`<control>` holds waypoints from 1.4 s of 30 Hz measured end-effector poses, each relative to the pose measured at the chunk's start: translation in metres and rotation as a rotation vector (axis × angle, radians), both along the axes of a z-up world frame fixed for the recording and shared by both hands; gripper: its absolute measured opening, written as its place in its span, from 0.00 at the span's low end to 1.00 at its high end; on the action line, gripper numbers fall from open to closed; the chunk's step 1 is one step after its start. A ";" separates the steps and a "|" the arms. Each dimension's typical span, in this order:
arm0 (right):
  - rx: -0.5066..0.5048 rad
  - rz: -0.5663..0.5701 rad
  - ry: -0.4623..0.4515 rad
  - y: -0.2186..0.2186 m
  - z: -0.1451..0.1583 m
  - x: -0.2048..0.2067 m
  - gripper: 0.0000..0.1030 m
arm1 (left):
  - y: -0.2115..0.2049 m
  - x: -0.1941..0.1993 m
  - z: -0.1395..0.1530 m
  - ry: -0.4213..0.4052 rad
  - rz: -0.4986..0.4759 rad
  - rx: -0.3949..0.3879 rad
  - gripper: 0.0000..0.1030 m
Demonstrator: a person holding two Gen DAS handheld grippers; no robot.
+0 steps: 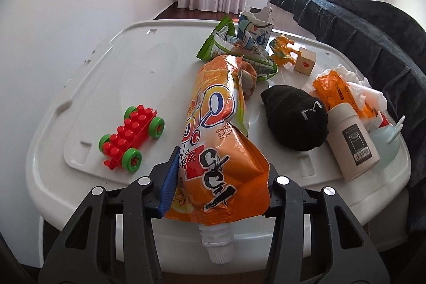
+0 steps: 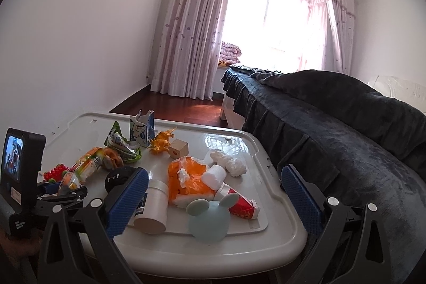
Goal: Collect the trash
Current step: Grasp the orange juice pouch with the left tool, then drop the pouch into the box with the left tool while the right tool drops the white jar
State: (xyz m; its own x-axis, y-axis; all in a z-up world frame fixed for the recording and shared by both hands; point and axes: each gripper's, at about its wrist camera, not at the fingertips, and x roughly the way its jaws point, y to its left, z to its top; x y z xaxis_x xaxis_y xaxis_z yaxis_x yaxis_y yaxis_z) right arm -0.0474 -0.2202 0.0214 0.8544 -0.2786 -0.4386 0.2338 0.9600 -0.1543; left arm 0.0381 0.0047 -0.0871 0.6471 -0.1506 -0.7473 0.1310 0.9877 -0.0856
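Observation:
My left gripper [image 1: 221, 182] is shut on a large orange drink pouch [image 1: 218, 129] with a white spout, holding its near end over the front edge of the white table [image 1: 93, 65]. The pouch also shows in the right wrist view [image 2: 85, 167]. My right gripper [image 2: 213, 198] is open and empty above the table's right front corner. Trash on the table: a green wrapper [image 1: 221, 44], a torn blue-white carton [image 1: 255, 31], an orange tissue pack [image 2: 189, 177], crumpled white tissue [image 2: 229, 161] and a red-white carton [image 2: 242, 204].
Also on the table are a red block car [image 1: 130, 135], an orange toy dinosaur [image 1: 285, 49], a wooden cube [image 1: 304, 63], a black sock [image 1: 295, 116], a white bottle [image 1: 351, 140] and a pale blue eared ball [image 2: 210, 220]. A dark-covered bed [image 2: 346, 124] runs along the right.

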 end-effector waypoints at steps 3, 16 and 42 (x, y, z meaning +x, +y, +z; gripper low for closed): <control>-0.002 0.003 0.022 0.001 -0.005 0.004 0.96 | 0.000 -0.007 0.007 -0.015 0.002 0.011 0.44; 0.036 0.102 0.217 0.050 -0.064 0.055 0.96 | 0.017 -0.053 0.069 -0.116 -0.021 -0.013 0.44; 0.134 0.123 0.355 0.041 -0.081 0.075 0.46 | 0.009 -0.076 0.066 -0.073 -0.085 -0.043 0.45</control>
State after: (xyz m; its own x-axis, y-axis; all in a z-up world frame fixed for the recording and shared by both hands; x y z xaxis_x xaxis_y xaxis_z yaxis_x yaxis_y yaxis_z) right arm 0.0281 -0.1791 -0.0593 0.6664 -0.1038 -0.7383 0.0705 0.9946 -0.0762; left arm -0.0381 0.0134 -0.0210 0.6831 -0.2382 -0.6904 0.2220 0.9683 -0.1144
